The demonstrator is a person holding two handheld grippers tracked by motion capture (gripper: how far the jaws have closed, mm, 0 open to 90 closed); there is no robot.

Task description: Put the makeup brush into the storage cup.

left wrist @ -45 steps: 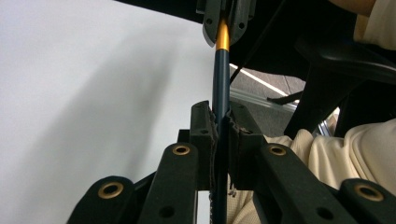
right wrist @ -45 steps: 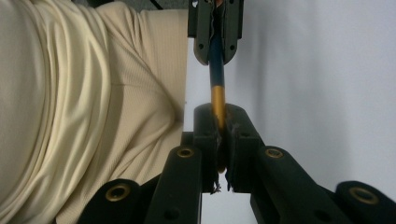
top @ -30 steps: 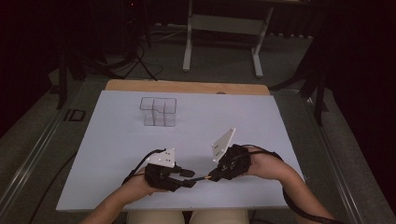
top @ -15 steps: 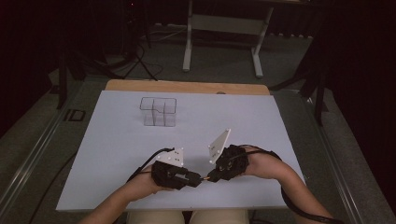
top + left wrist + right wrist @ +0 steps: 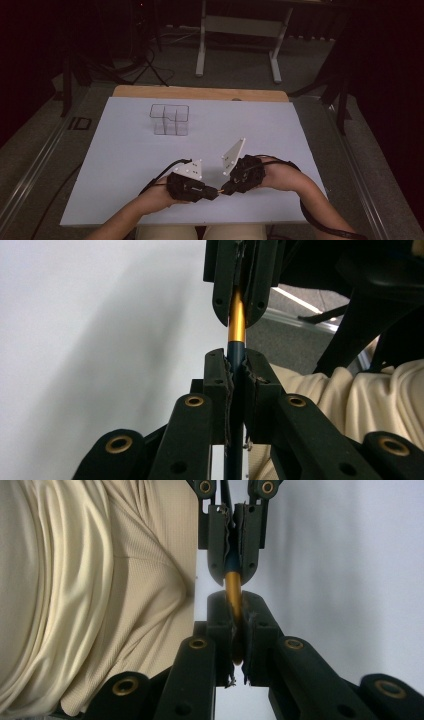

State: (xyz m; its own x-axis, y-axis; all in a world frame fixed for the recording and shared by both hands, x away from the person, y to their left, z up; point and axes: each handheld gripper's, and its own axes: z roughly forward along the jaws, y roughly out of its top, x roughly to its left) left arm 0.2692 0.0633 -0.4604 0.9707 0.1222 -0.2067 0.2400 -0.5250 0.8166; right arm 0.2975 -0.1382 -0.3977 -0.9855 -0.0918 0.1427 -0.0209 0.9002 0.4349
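- Both grippers clamped one pen (image 5: 236,322): left gripper (image 5: 209,191) on the dark end, right gripper (image 5: 225,189) on the gold end.
- Pen hung just over the table (image 5: 125,165), near edge.
- Likely uncapping: pull straight along the axis, no twisting.

Slim pen (image 5: 236,322), gold and dark blue, level above table's near edge.

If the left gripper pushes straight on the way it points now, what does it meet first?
The right gripper, almost at once. The left gripper points at it tip to tip, and both are shut on one thin gold-and-dark rod, so only a short stretch of rod separates them.
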